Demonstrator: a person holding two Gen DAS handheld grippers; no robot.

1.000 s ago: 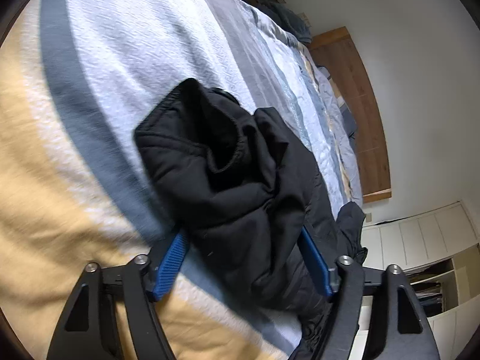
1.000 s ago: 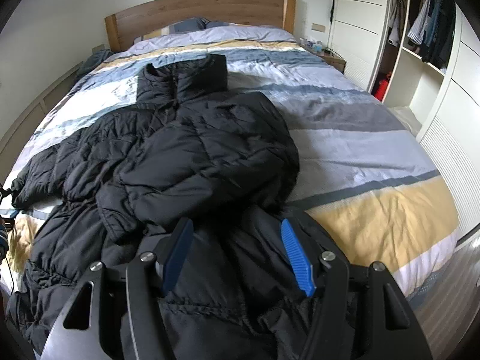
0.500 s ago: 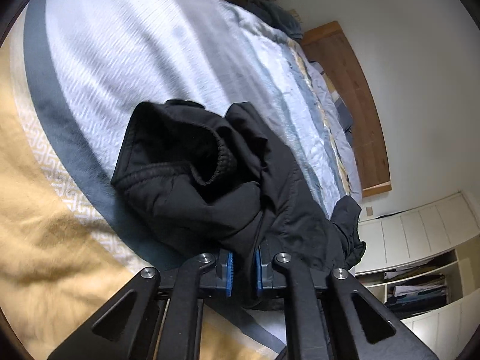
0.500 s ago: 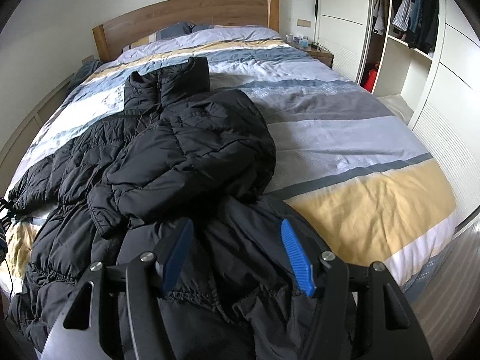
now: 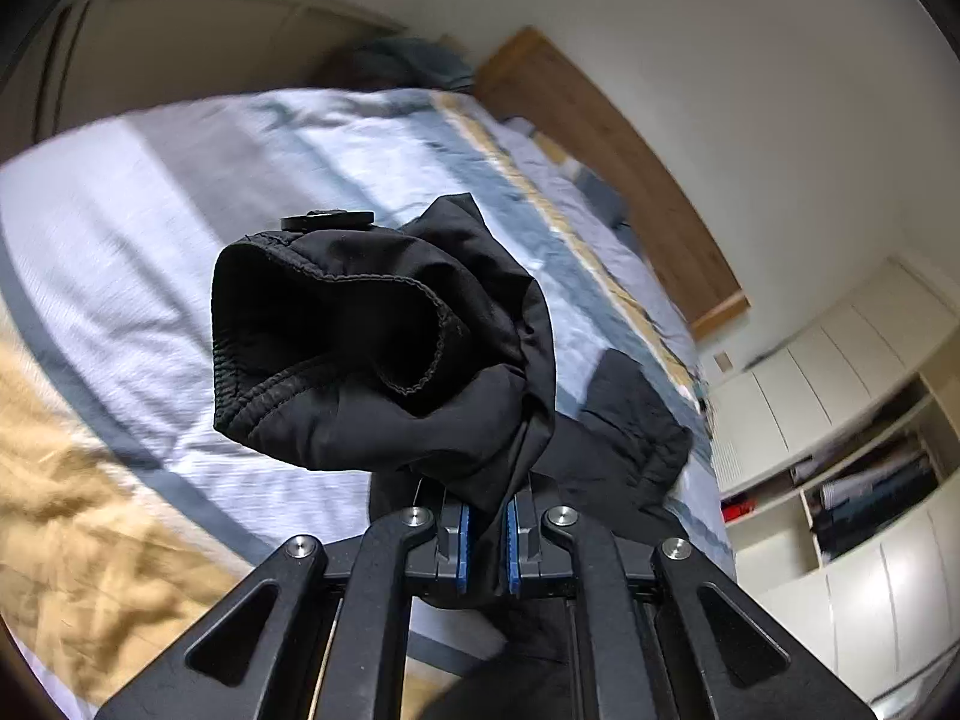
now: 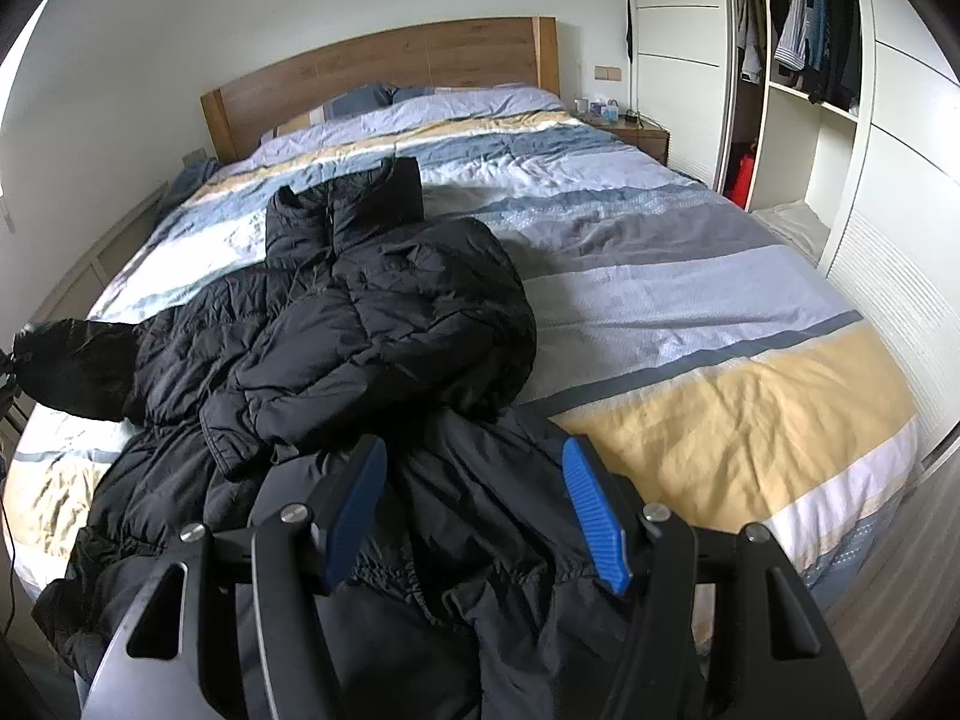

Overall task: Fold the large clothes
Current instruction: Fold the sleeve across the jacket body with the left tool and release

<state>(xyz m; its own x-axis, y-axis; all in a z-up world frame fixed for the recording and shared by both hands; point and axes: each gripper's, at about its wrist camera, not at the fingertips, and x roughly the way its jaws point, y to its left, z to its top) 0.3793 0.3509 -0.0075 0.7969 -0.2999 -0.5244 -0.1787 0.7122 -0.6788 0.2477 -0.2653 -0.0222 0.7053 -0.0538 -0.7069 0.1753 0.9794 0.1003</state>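
My left gripper (image 5: 485, 531) is clamped on the sleeve (image 5: 384, 348) of the black puffer jacket (image 6: 372, 324), pinching the fabric just behind the cuff, and the sleeve end hangs clear of the bed (image 6: 690, 300). My judgement is that this step is bringing the sleeve across the jacket's body. To do it well I should carry it high enough that the cuff doesn't drag, travel straight in from the bed's left edge toward the jacket's middle, and lay it flat before letting go. My right gripper (image 6: 474, 510) hovers with its jaws half apart and nothing between its pads, over the hem near the foot edge of the bed; it could pin the body so the pull doesn't shift the whole garment.

The jacket lies front up across the left half of the bed, collar toward the headboard (image 6: 384, 72), hem bunched and spilling over the foot edge. It is quilted, puffy and slippery-looking, with the right sleeve already doubled over the chest.
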